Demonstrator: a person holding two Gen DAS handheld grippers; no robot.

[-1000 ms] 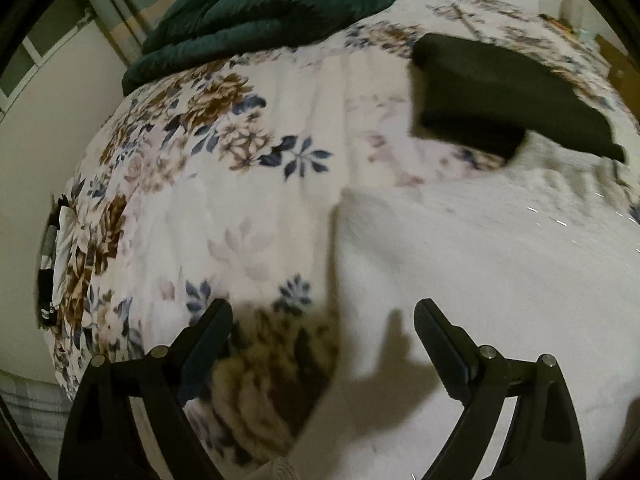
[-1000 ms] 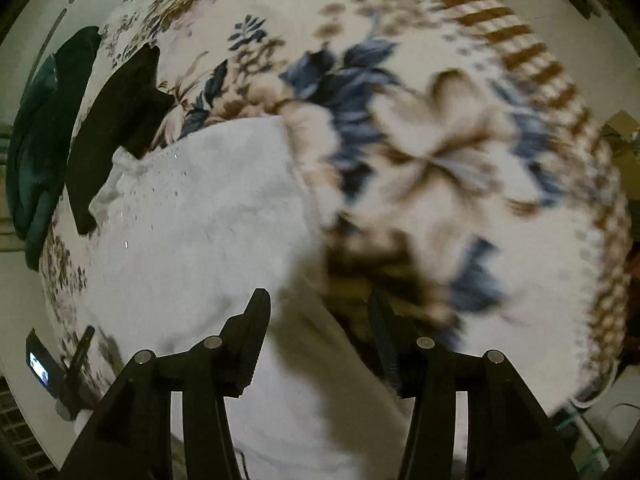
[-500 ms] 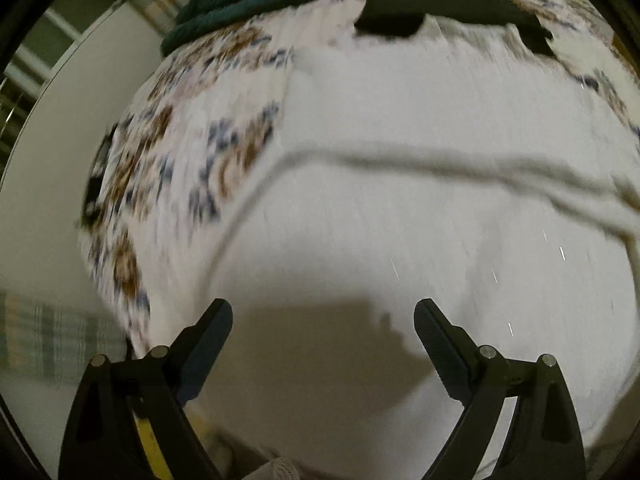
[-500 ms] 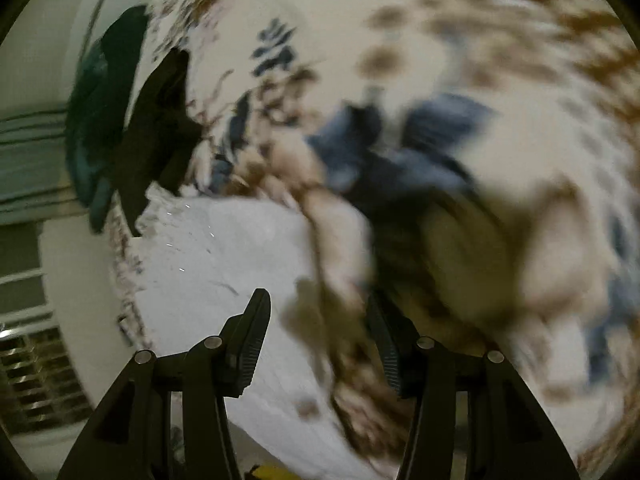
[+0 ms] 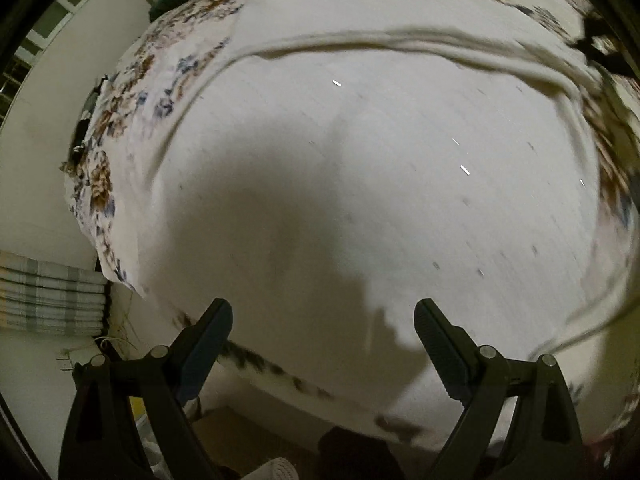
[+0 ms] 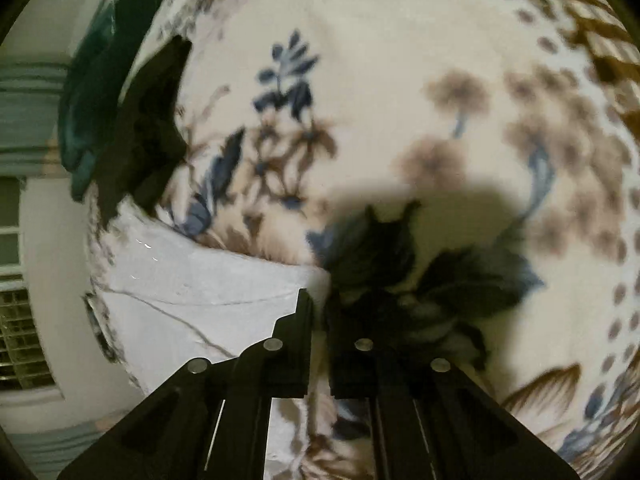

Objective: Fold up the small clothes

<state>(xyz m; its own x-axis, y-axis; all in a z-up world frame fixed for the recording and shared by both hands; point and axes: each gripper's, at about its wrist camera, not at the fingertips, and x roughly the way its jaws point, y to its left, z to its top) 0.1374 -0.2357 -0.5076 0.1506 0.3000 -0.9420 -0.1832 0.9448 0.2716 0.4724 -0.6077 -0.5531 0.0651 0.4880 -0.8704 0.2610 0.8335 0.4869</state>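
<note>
A white garment (image 5: pixel 380 160) lies spread flat on the floral bedspread (image 5: pixel 120 128), with a long fold line across its far part. My left gripper (image 5: pixel 324 320) hovers open over the garment's near part, close to the bed's front edge, with nothing between its fingers. In the right wrist view the white garment (image 6: pixel 192 292) fills the lower left. Its right corner ends at my right gripper (image 6: pixel 320 296). The jaws are closing and stand almost together, with a thin pale strip of the cloth's corner pinched between them.
A folded black garment (image 6: pixel 140 132) and a dark green blanket (image 6: pixel 92 80) lie at the far side of the bedspread (image 6: pixel 400 80). The bed's edge drops to the floor (image 5: pixel 256 432) just below my left gripper. A wall and window (image 6: pixel 16 340) are to the left.
My left gripper has swept from the floral cover across onto the white garment, near the bed's front edge. My right gripper has come down at the garment's corner and its jaws have closed.
</note>
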